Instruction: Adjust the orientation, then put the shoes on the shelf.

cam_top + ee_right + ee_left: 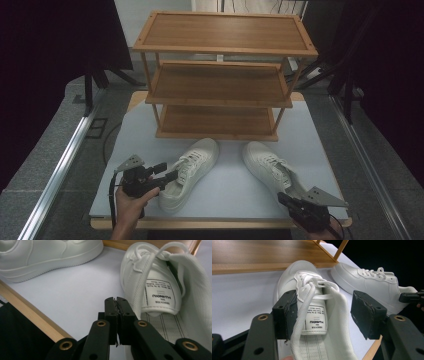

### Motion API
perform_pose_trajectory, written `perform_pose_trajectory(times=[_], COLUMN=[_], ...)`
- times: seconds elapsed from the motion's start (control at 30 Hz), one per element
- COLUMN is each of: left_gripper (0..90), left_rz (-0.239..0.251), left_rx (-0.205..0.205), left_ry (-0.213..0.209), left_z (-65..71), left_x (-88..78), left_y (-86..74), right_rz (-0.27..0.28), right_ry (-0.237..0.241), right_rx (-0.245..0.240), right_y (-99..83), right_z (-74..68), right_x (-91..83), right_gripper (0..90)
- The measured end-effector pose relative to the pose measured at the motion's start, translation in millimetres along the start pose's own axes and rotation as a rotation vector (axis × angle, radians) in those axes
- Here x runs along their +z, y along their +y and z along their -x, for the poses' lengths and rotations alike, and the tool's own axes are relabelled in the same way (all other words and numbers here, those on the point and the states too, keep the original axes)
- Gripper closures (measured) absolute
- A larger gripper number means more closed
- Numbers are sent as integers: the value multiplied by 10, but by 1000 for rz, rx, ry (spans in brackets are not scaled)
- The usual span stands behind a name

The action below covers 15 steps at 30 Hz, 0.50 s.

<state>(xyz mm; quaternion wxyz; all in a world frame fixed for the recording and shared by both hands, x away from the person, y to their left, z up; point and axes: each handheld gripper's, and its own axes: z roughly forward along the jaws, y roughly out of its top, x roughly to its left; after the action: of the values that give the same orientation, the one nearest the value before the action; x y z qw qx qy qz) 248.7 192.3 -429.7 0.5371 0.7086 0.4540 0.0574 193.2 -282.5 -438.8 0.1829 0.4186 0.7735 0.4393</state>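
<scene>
The left shoe (312, 302) lies nearest, its open heel end between the jaws of the left claw (325, 312), which stand apart on either side of the collar; one pad seems to touch the outer wall and lace, the other stands clear. A white label on the tongue (315, 317) reads "HUANQIU" upside down, with smaller lines too fine to read. The shoe sits near the front edge of the worktop (225, 185), left of the middle, toe pointing toward the shoe rack (220, 75).

The right shoe (272, 167) lies beside it toward the right front corner, heel near the front edge, toe also toward the rack, the two shoes apart. Its tongue carries the same "HUANQIU" label (162, 293). The right claw (117, 315) hovers just at this shoe's heel with its jaws pressed together and nothing between them.

The wooden rack, three shelves high, stands at the back of the worktop, its lowest shelf just behind both toes. A hand (131, 202) holds the left claw at the front left edge.
</scene>
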Motion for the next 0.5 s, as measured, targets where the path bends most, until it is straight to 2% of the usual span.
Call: perform_pose_trajectory(times=[0.3, 0.5], left_gripper=[382, 381], left_rz=[12, 7], left_rx=[-6, 0], left_ry=[8, 20], left_z=[-18, -14], left_x=[-51, -73], left_y=[1, -2], right_rz=[46, 76], right_ry=[27, 41], right_rx=[-3, -28], right_y=[41, 100], right_z=[-33, -73], right_x=[-4, 8], right_gripper=[807, 709])
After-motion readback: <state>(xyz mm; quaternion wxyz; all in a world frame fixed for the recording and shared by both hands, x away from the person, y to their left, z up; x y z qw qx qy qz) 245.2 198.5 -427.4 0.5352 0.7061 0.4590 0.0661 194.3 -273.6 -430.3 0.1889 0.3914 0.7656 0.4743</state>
